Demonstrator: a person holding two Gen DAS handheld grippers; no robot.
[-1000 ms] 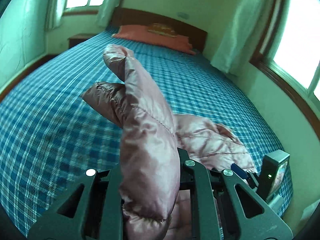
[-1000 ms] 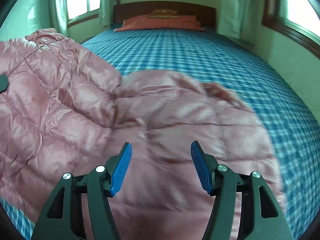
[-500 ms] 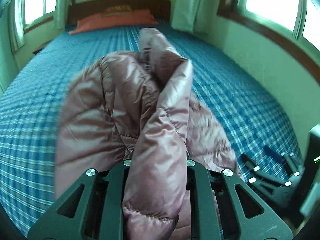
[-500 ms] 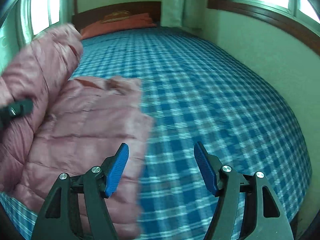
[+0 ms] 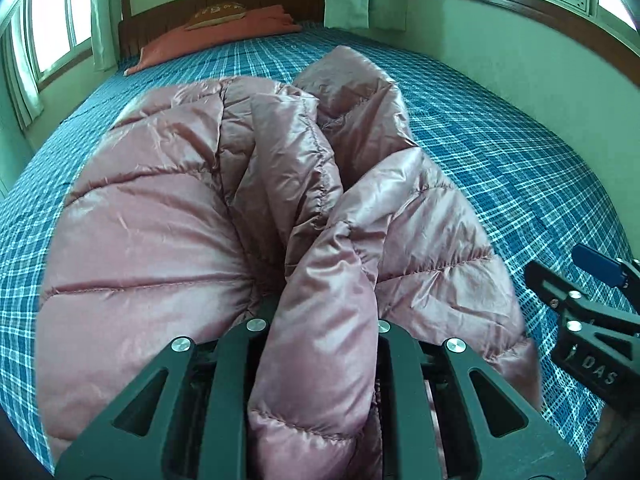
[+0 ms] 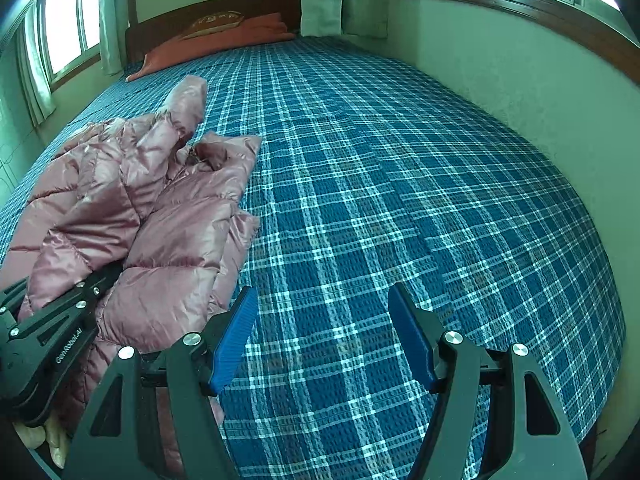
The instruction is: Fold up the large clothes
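Left gripper [image 5: 320,344] clamps pink puffer jacket [image 5: 168,216]; right gripper [image 6: 322,336], jaws apart and empty, hovers beside it over plaid bedspread [image 6: 400,184].

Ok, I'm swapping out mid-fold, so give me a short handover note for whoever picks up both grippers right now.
Left gripper: shut on a thick fold of the pink puffer jacket, holding it over the bed.
Right gripper: open, empty, over bare blue plaid bedspread just right of the jacket.
Jacket: bunched in a loose heap on the near left part of the bed, one sleeve sticking out toward the orange pillow.
Done: one side is gathered over the body, nothing neat yet.
Left: lay it flat, tuck the sleeves in, fold the body, smooth it.
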